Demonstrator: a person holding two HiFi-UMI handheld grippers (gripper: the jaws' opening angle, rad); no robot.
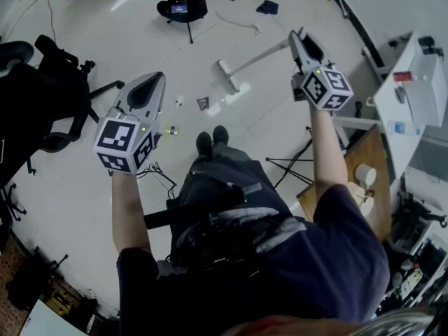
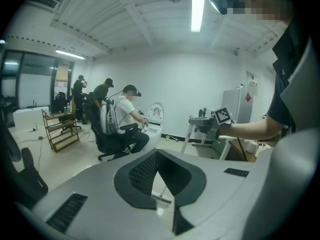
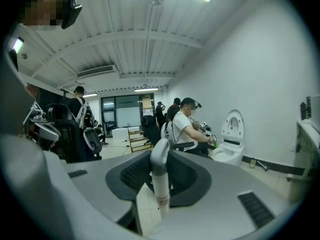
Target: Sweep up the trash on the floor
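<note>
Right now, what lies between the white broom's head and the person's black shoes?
In the head view, one small dark triangular scrap on bare pale floor.

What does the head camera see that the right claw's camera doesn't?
Only the head view shows the trash bits on the floor, the broom's head and the left claw. Only the right gripper view shows a seated person by a white toilet. Both show the right claw shut on the broom handle.
</note>
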